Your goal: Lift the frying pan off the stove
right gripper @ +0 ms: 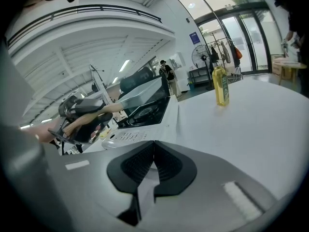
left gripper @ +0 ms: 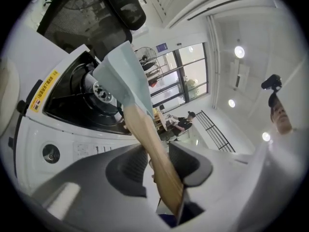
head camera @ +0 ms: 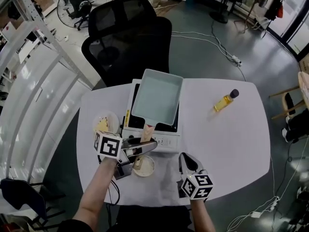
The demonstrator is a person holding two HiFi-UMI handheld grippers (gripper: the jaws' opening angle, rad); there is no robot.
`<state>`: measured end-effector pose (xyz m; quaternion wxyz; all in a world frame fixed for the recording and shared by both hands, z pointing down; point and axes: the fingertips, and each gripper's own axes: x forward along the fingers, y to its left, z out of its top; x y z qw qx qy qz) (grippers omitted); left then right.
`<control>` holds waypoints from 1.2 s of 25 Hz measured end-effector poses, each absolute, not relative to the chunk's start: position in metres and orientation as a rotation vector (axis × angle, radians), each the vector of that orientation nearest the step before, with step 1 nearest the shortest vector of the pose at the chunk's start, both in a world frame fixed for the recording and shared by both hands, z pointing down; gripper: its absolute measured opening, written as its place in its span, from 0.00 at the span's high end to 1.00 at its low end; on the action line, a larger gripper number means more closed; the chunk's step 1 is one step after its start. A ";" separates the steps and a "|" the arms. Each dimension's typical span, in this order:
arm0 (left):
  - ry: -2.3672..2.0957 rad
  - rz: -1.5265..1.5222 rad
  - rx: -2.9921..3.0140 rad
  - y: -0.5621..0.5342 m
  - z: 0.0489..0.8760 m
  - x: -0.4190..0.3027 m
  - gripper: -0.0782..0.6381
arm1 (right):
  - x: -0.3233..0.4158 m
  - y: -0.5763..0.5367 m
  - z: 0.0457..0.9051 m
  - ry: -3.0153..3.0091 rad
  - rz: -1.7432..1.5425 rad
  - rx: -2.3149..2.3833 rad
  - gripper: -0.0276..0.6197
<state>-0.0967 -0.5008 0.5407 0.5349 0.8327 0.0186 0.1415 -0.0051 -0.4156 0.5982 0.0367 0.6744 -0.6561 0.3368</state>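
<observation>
The wooden handle was pinched between the fingers of the left gripper so the frying pan, just beyond them over the stove, could be raised, while the right gripper was kept idle, fingers pressed together on nothing.

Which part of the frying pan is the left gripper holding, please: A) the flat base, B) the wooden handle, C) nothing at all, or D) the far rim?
B: the left gripper has its jaws shut on the wooden handle of the frying pan.
</observation>
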 end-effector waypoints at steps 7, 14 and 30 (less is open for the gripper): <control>0.040 0.290 1.999 -0.479 0.512 -0.105 0.76 | -0.011 -0.402 0.583 -2.033 0.985 2.084 0.95; 0.029 0.238 1.989 -0.450 0.500 -0.118 0.76 | -0.012 -0.380 0.568 -2.043 0.934 2.101 0.95; -0.127 0.156 2.006 -0.418 0.492 -0.178 0.76 | -0.027 -0.352 0.539 -2.117 0.806 2.061 0.95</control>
